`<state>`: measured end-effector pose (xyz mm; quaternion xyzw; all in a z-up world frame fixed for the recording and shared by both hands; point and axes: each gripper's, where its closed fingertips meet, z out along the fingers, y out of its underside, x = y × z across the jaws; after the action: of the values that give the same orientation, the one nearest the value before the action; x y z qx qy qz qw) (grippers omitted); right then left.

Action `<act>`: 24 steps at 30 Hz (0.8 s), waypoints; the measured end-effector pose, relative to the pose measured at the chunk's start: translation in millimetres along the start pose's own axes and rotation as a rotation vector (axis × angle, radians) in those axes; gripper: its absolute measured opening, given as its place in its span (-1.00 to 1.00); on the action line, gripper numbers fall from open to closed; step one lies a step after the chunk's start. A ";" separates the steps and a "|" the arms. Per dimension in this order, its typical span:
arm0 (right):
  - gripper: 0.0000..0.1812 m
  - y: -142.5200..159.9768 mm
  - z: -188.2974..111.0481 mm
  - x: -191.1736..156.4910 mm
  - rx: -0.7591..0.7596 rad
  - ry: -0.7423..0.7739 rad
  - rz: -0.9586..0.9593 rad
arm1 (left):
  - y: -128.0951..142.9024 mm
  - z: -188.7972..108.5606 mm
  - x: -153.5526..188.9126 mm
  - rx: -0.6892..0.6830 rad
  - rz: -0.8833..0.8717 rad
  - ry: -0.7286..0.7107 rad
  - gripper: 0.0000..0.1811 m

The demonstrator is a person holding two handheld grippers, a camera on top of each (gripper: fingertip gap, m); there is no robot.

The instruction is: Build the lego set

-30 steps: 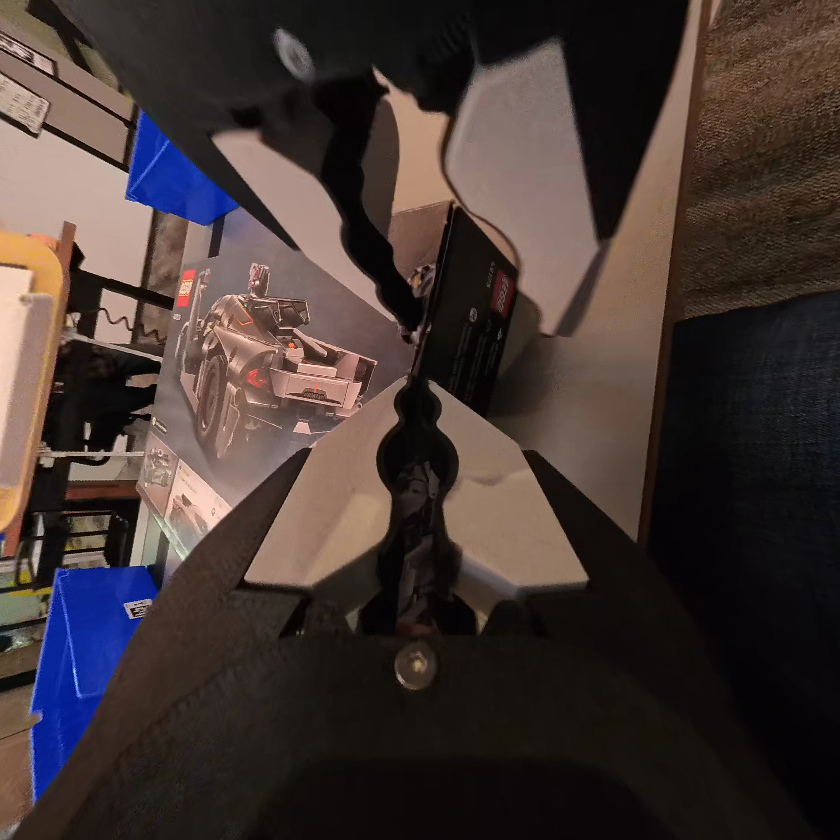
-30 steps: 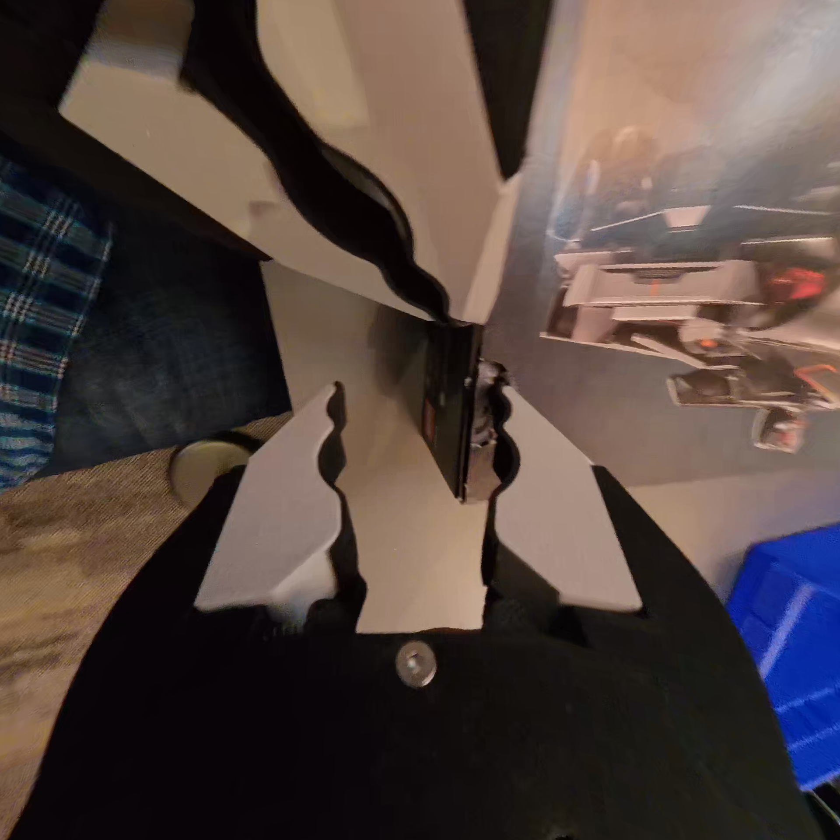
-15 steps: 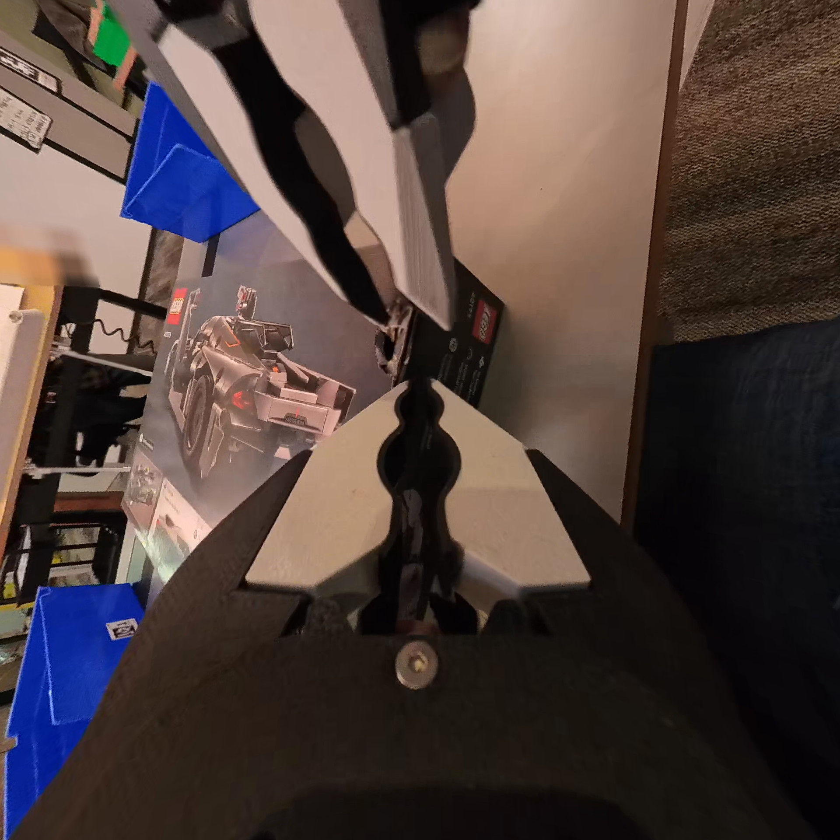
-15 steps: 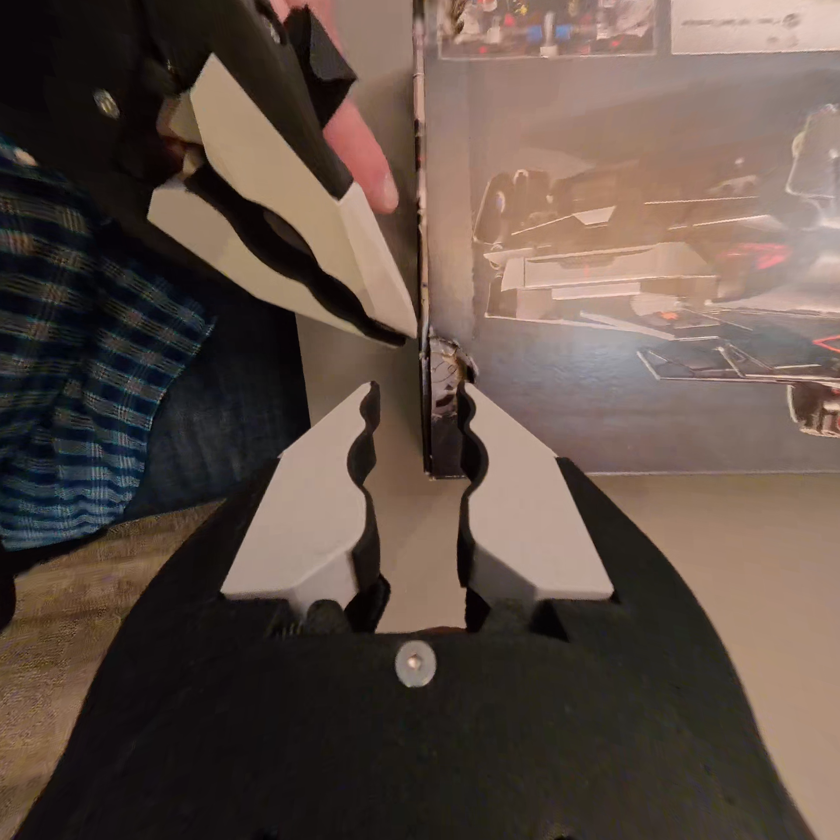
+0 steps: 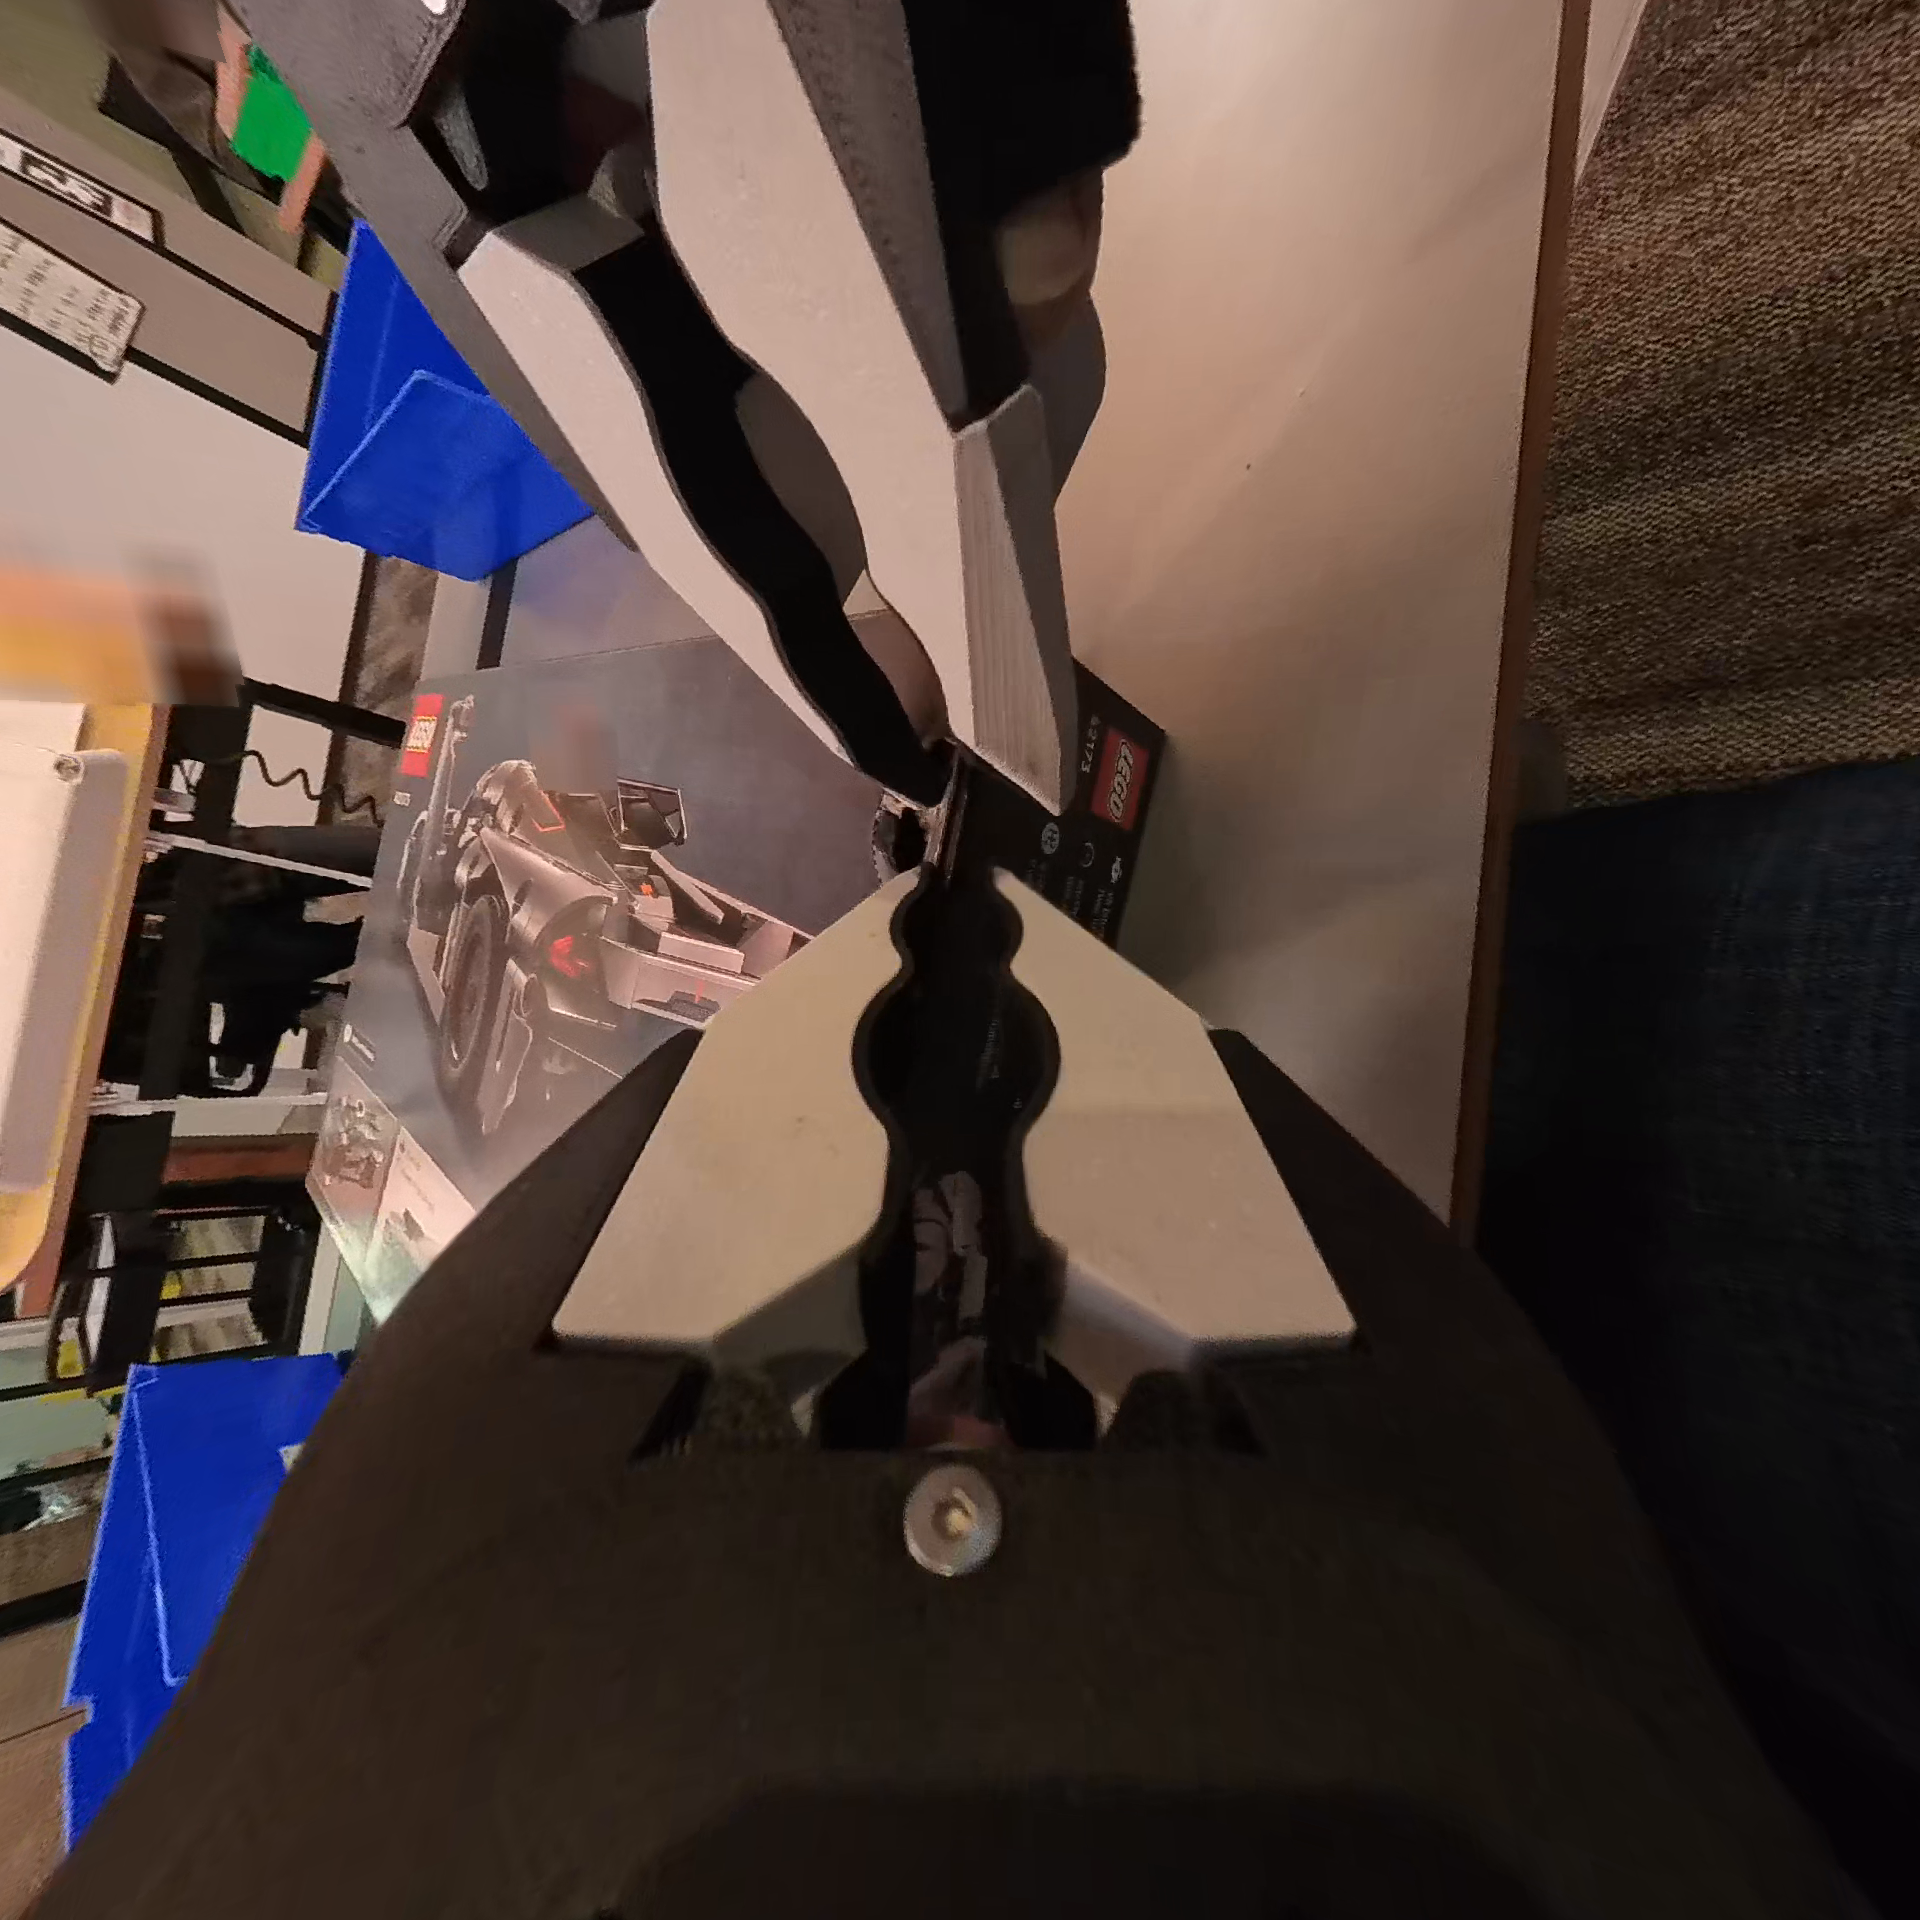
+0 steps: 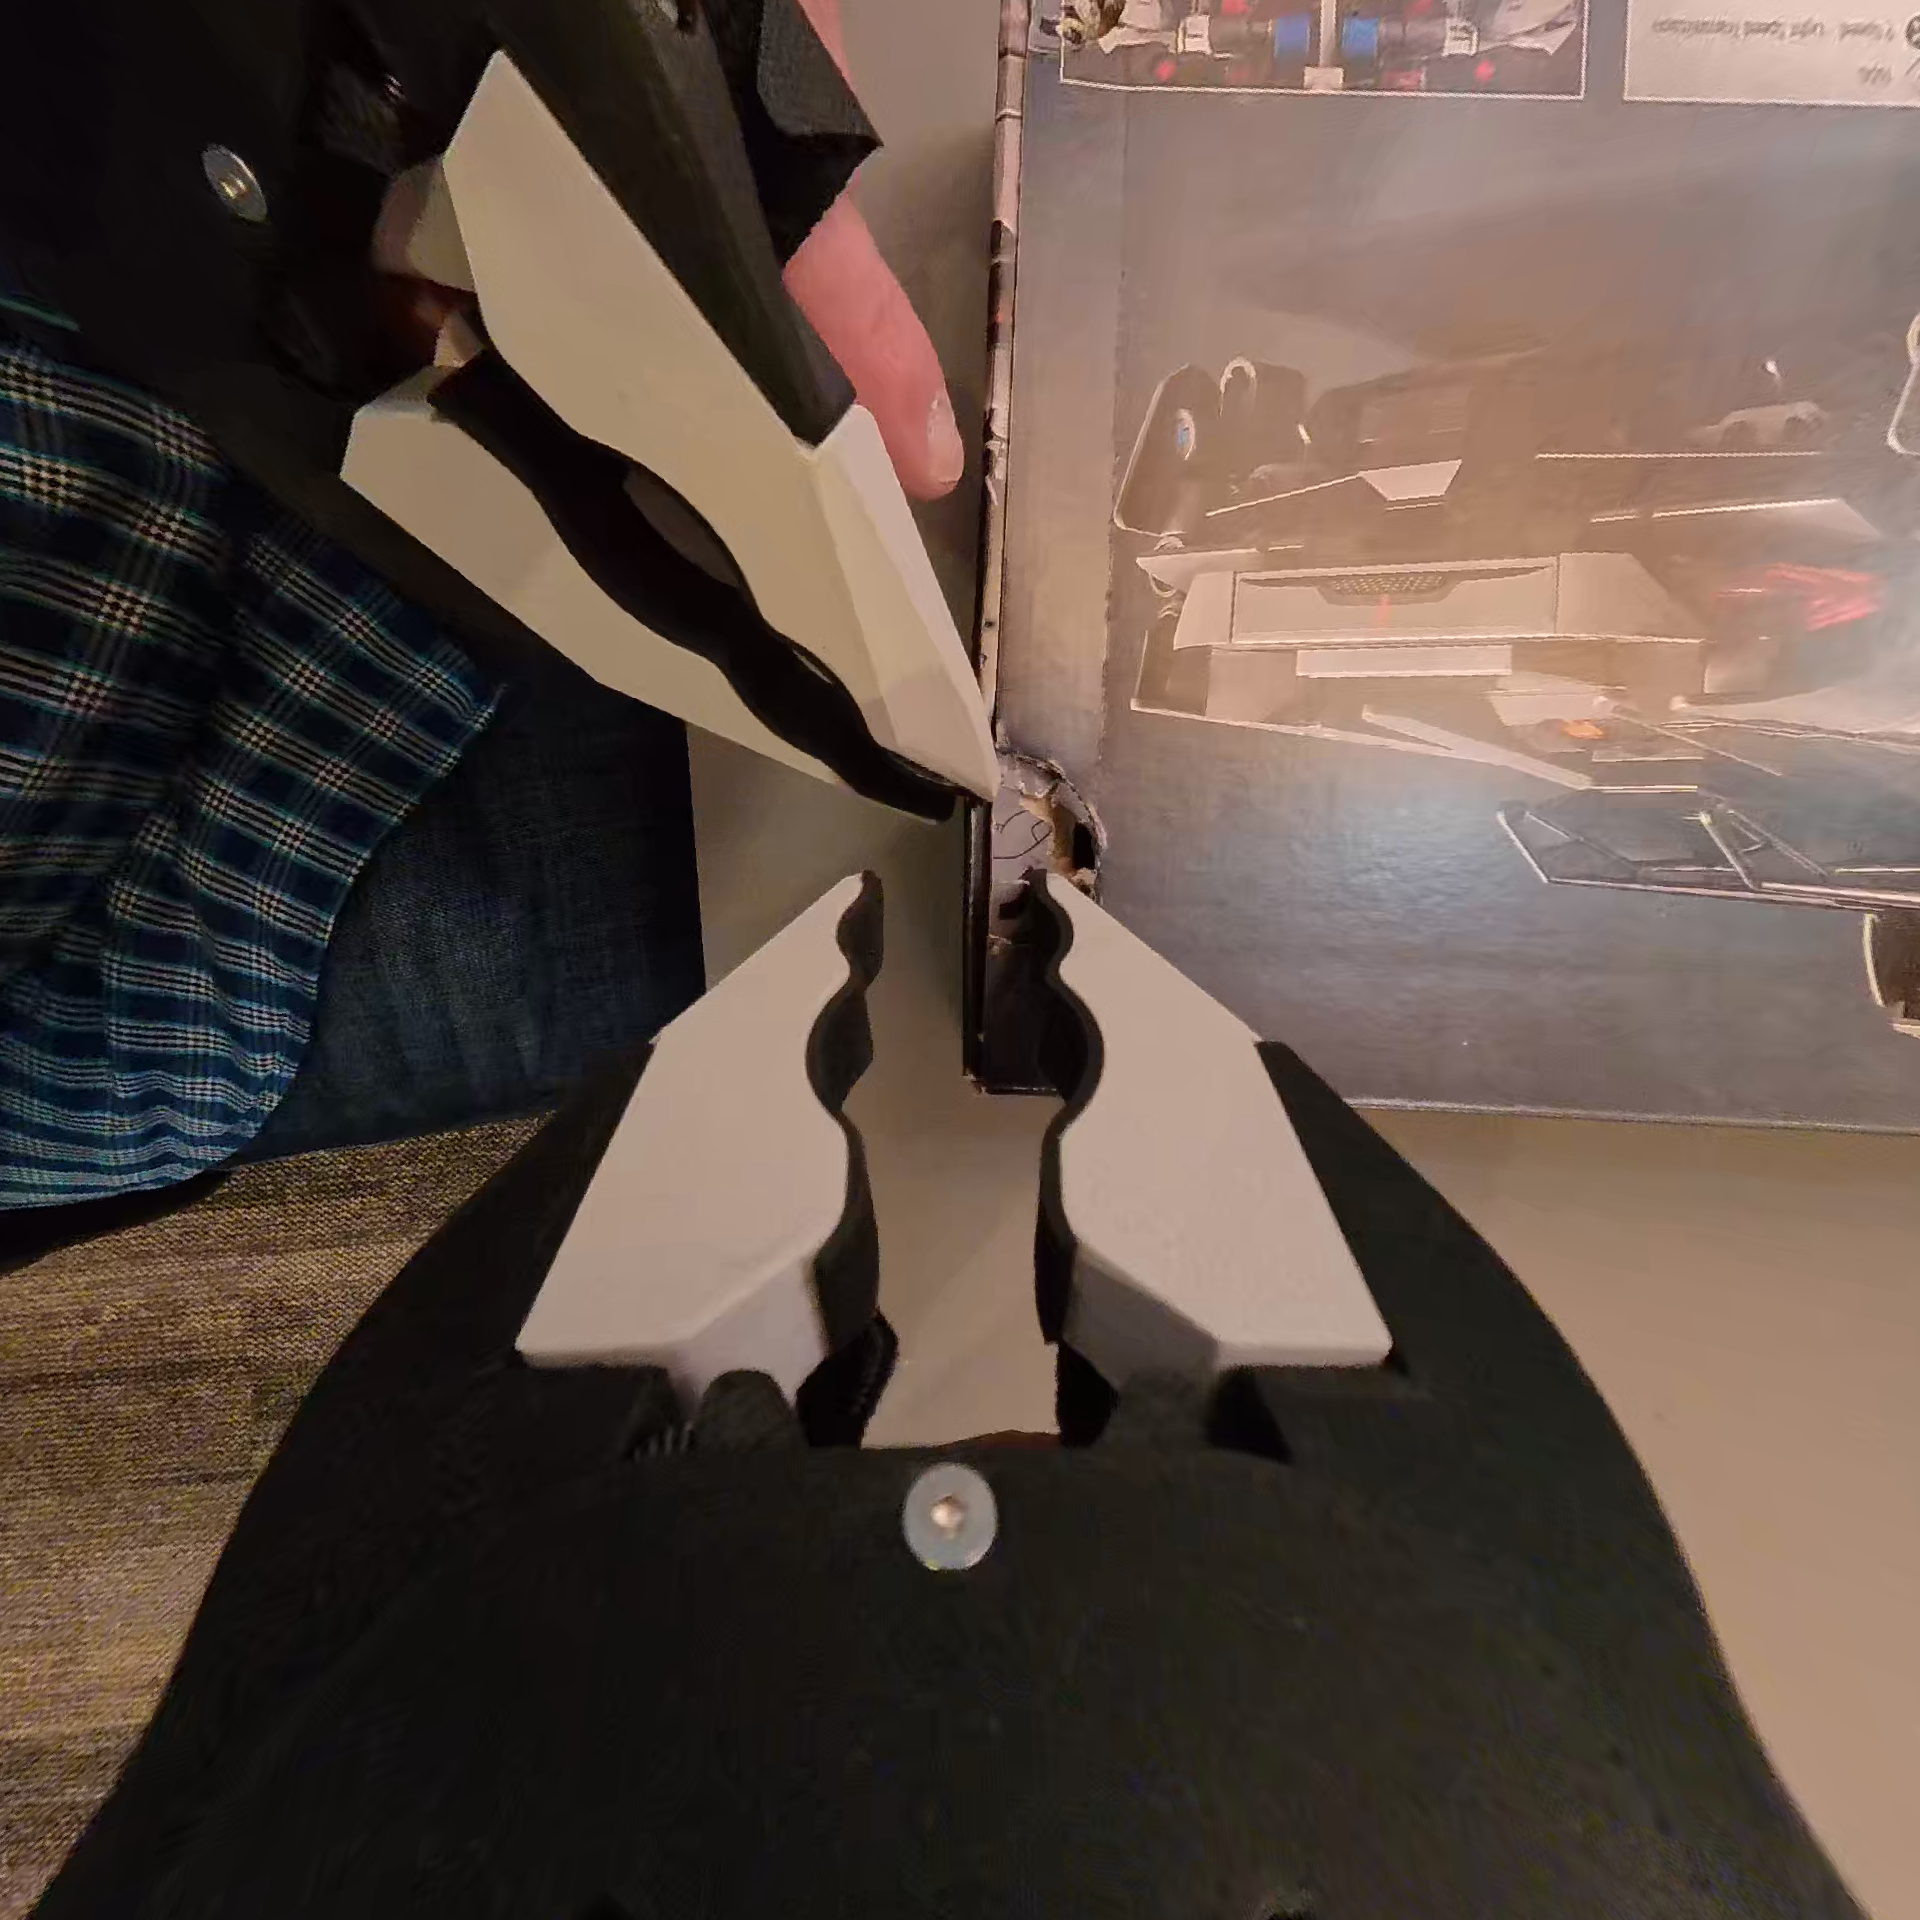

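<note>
The lego box point(image 5: 623, 883) stands on edge on the white table point(image 5: 1299, 416), its car picture facing left. My left gripper point(image 5: 956, 883) is shut on the box's black end flap point(image 5: 1101, 831), which runs back between its fingers. In the right wrist view the box point(image 6: 1455, 831) fills the right side, with a torn spot point(image 6: 1049, 821) at its near edge. My right gripper point(image 6: 951, 883) is open, its fingers either side of the flap's thin black edge point(image 6: 975, 956). The left gripper point(image 6: 956, 795) pinches the same edge just above it. The right gripper point(image 5: 966, 774) comes down from the top of the left wrist view.
Blue bins point(image 5: 436, 468) point(image 5: 177, 1558) and dark shelving point(image 5: 208, 987) stand beyond the box. Brown carpet point(image 5: 1745, 416) and dark blue fabric point(image 5: 1714, 1247) lie off the table's edge. A checked sleeve point(image 6: 208, 779) and a finger point(image 6: 883, 343) are behind the left gripper. Less than 4 cm separates the two grippers' tips.
The right gripper has swung round to face the box edge squarely and its jaws have narrowed around the flap. The left gripper has stayed shut on the flap.
</note>
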<state>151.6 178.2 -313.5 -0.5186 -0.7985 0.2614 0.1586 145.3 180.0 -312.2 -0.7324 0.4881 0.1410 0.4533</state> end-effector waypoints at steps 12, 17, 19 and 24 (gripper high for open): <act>-0.76 -1.5 -1.5 0.6 0.040 -0.039 0.036 | 1.0 -3.1 1.9 0.058 0.063 -0.035 -0.95; -0.80 -6.4 -2.5 -5.9 0.041 0.033 -0.039 | 2.7 -6.3 2.0 0.068 0.060 -0.036 -0.96; -0.85 -4.2 -1.9 -1.4 0.020 0.075 -0.024 | 3.2 -7.0 2.3 0.072 0.071 -0.040 -0.95; -0.91 -10.2 -0.5 1.6 0.045 0.102 0.000 | 4.5 -8.7 3.4 0.078 0.078 -0.037 -0.93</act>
<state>143.6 176.4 -307.3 -0.5276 -0.7834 0.2524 0.2104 141.2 170.6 -312.0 -0.6918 0.5128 0.1529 0.4848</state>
